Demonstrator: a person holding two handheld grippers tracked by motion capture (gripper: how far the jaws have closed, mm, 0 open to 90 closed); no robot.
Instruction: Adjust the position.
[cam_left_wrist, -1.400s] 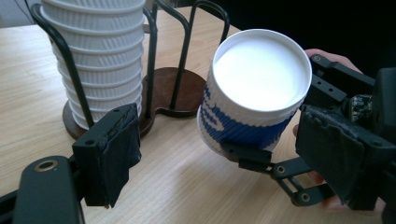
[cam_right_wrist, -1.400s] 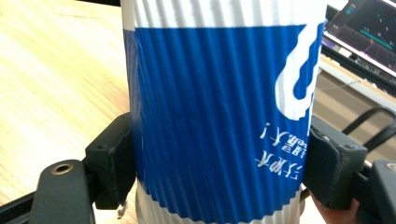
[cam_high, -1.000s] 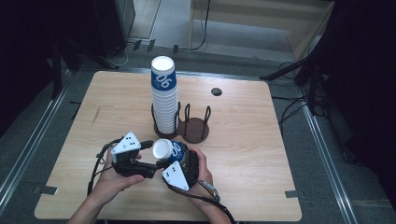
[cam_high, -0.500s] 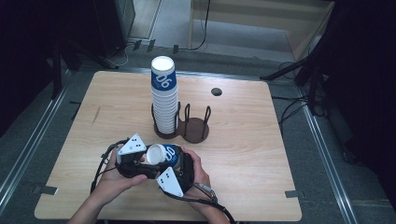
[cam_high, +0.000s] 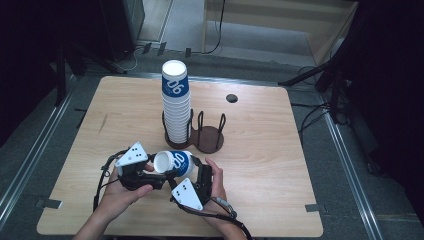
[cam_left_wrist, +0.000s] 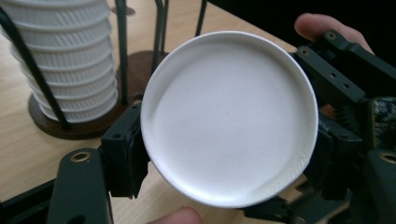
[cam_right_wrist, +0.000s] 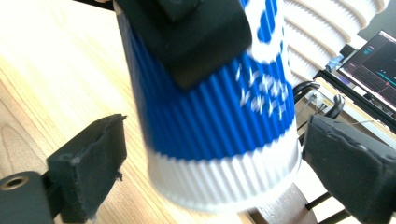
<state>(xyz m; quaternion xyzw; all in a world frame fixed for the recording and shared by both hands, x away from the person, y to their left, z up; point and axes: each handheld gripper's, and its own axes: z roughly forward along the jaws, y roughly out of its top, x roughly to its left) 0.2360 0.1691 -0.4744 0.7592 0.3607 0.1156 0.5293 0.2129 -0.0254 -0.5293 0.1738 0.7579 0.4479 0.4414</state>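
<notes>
Right gripper (cam_right_wrist: 205, 172) newly opened, cup (cam_high: 175, 163) base hidden

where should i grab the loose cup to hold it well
Grip the cup across its ribbed blue wall near the middle, from the side. It lies level, its base facing the left gripper, whose jaws clamp its sides. The right gripper has just been opening; its pads stand off the wall.

A pale wooden surface (cam_high: 125, 105) stands on a grey floor (cam_high: 360, 165); metal rails (cam_high: 30, 155) run along left and right; a light wooden cabinet (cam_high: 280, 25) stands far; darkness at both sides.
</notes>
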